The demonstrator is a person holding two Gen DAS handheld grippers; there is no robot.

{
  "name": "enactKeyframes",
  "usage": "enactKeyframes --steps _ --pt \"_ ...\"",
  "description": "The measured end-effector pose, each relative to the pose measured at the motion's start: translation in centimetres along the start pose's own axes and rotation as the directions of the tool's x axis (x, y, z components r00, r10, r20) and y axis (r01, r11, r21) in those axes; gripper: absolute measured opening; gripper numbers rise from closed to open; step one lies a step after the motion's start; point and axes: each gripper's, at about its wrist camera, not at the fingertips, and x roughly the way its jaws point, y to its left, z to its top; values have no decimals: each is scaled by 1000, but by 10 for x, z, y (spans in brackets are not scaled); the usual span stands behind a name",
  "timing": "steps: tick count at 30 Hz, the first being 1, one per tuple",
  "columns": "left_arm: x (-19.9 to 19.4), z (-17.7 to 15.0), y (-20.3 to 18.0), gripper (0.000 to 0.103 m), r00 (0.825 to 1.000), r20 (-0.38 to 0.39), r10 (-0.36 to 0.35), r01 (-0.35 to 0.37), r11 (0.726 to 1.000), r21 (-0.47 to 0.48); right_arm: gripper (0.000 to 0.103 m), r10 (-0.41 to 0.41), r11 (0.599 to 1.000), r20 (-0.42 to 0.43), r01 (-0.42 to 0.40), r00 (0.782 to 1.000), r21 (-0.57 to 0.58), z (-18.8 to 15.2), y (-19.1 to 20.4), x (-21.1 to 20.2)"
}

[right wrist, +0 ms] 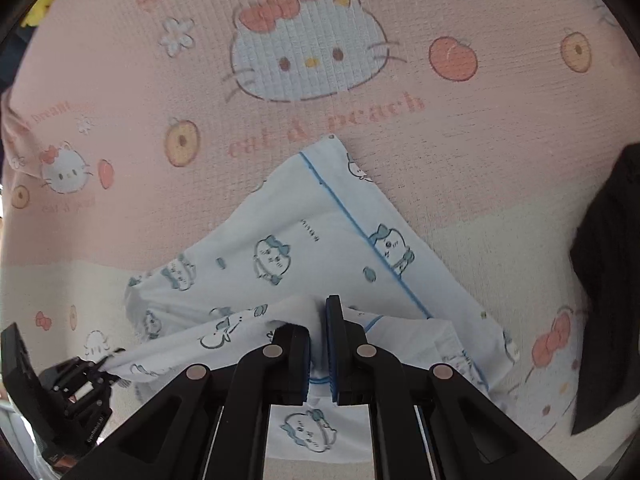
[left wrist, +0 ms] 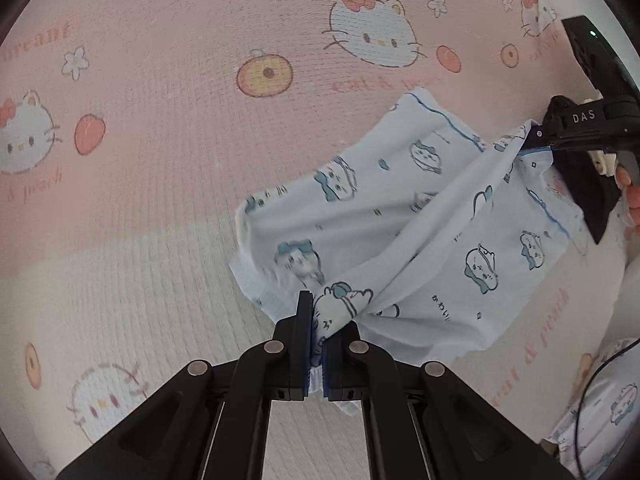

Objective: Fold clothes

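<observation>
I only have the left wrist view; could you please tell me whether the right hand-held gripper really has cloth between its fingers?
Observer: Yes. In the right wrist view the right hand-held gripper is shut on a raised fold of the garment.
Operator: Thank you. Is anything lying to its right?
Observer: A black cloth lies at the right edge, apart from the garment.
Operator: And is the far corner of the garment flat?
Observer: Yes, the corner with the blue line lies flat on the blanket.
</observation>
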Motion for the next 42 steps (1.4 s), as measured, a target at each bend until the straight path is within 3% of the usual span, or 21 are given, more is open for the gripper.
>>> enactKeyframes --steps 4,9,14,21,23,25,26,27,28,29,30,31,35,42 --pt "10 20 9 1 1000 8 0 0 1000 -9 6 -62 996 -49 58 997 -64 25 9 17" --pt "27 32 34 1 1000 -16 -15 14 996 -88 6 -47 995 -24 45 999 -91 53 20 27" --pt "42 34 45 3 999 -46 -28 22 992 -126 6 -95 985 -42 87 995 -149 61 32 52" --pt "49 36 49 4 998 -50 -31 24 989 -145 6 -53 994 -39 49 998 -97 65 20 70" --pt "39 35 47 4 1000 -2 -31 31 989 -147 11 -38 995 -29 35 999 -90 64 17 73" --pt "24 32 42 6 997 60 -55 63 990 -126 28 -20 996 -15 19 1000 -83 63 15 72" --pt "18 30 39 7 997 72 -39 47 993 -109 33 -22 997 -9 21 1000 -76 64 15 69" --pt "13 28 36 14 997 79 -13 20 995 -93 47 -23 997 -4 23 1000 -69 65 14 66" --pt "10 27 34 27 996 83 12 -6 997 -77 66 -25 998 2 25 1000 -62 66 14 63" --pt "7 26 32 37 996 88 23 -17 998 -67 72 -25 998 7 26 1000 -55 67 14 59" --pt "4 24 31 59 995 94 30 -24 998 -60 74 -24 998 9 25 1000 -50 68 14 55" --pt "8 30 33 66 995 97 26 -20 998 -62 74 -17 999 11 17 1000 -43 68 14 50" --pt "6 34 42 66 996 87 -21 34 989 -144 74 44 999 35 -44 998 -2 63 10 31" --pt "2 22 54 66 996 85 -4 24 969 -245 74 74 994 53 -78 996 75 46 -8 9"
